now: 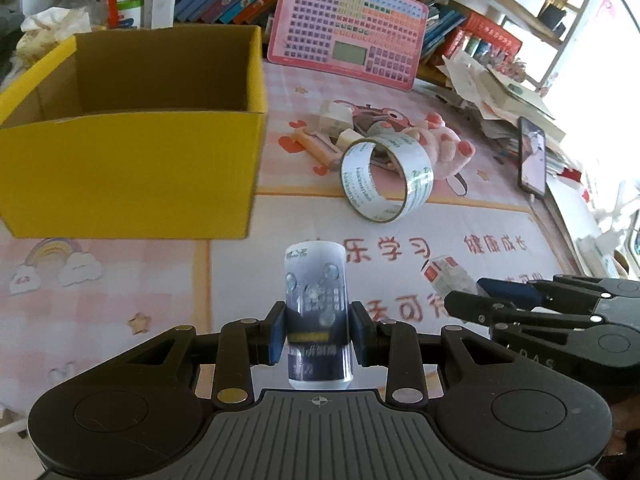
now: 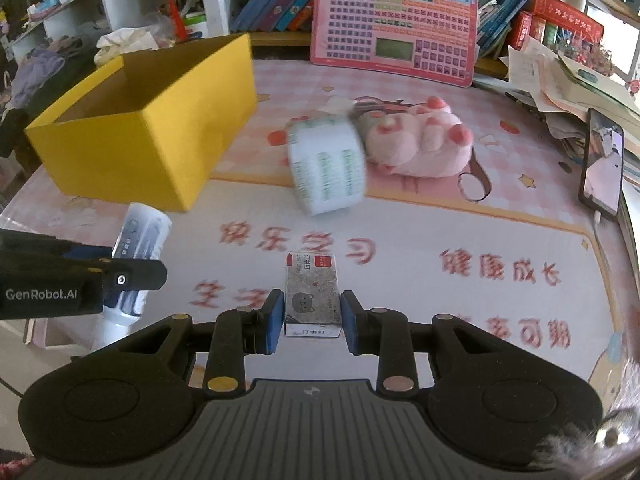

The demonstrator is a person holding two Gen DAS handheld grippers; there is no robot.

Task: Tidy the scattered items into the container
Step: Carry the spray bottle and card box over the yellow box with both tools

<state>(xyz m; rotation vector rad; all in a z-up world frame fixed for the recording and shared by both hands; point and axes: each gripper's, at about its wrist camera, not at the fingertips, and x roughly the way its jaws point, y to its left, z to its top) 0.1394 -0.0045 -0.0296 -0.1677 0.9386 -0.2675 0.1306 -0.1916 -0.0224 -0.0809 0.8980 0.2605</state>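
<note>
My left gripper (image 1: 318,334) is shut on a white and blue tube-shaped packet (image 1: 316,300) and holds it above the mat; the packet also shows in the right wrist view (image 2: 138,256). My right gripper (image 2: 312,318) is shut on a small staple box (image 2: 313,294), also seen in the left wrist view (image 1: 448,276). The open yellow cardboard box (image 1: 132,176) stands at the left (image 2: 140,140). A clear tape roll (image 1: 386,180) stands on edge (image 2: 328,164) beside a pink plush toy (image 2: 420,144). Small erasers and a beige item (image 1: 320,148) lie behind the roll.
A pink keyboard toy (image 1: 348,24) leans against books at the back. A phone (image 2: 602,164) lies at the right by a pile of papers (image 1: 496,92). The pink patterned mat (image 2: 440,240) covers the table.
</note>
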